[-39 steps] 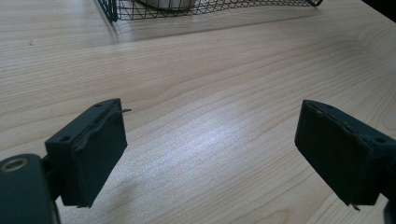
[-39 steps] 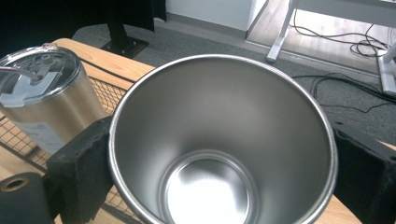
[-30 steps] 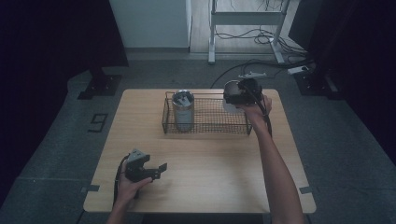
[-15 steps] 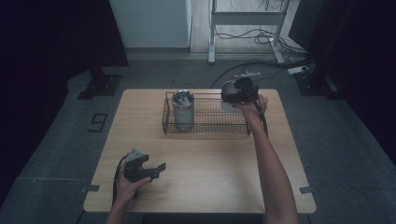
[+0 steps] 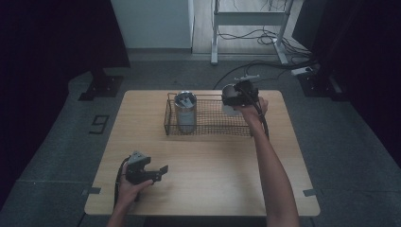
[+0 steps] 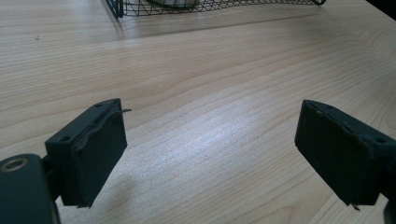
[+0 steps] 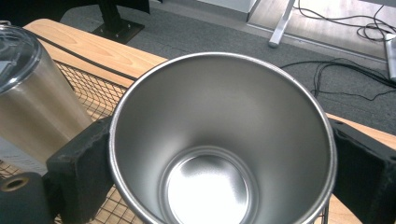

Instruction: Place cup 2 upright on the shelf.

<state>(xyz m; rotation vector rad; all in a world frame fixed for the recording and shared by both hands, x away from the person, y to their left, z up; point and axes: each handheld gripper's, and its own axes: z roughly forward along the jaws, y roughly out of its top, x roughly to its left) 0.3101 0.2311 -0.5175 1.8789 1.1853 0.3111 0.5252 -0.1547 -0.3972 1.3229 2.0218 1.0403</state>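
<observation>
Left gripper (image 5: 150,173): nearest of all, at the table's near left corner in the high view, held low over the wood by the left hand (image 5: 128,182); jaws spread wide with nothing between them.
Left gripper view: adds what the high view cannot, the two black pads (image 6: 91,151) far apart over bare table (image 6: 210,116), and the basket's (image 6: 140,7) near wire edge along the top of the frame.
Table: light wood; its middle lies bare between the left gripper and the basket (image 5: 213,124).
Basket: a dark wire rectangle at the far middle of the table (image 5: 283,165), well apart from the left gripper.
Lidded cup (image 5: 185,111): upright inside the basket's left end, steel with a clear lid.
Right gripper (image 5: 232,97): at the basket's far right end, at the end of a long reach by the right hand (image 5: 253,108); closed on an open steel cup (image 5: 228,106).
Right gripper view: looks straight down into that cup (image 7: 219,154) (the high view gives only a pale shape under the gripper); shiny and empty inside, jaws pressed on its rim at either side, basket mesh (image 7: 88,98) below, lidded cup (image 7: 32,98) to the left.
Height of held cup: whether it touches the basket floor cannot be told.
Beyond the table: grey floor (image 5: 71,142), cables (image 5: 265,66) and a desk frame's legs (image 5: 215,33).
</observation>
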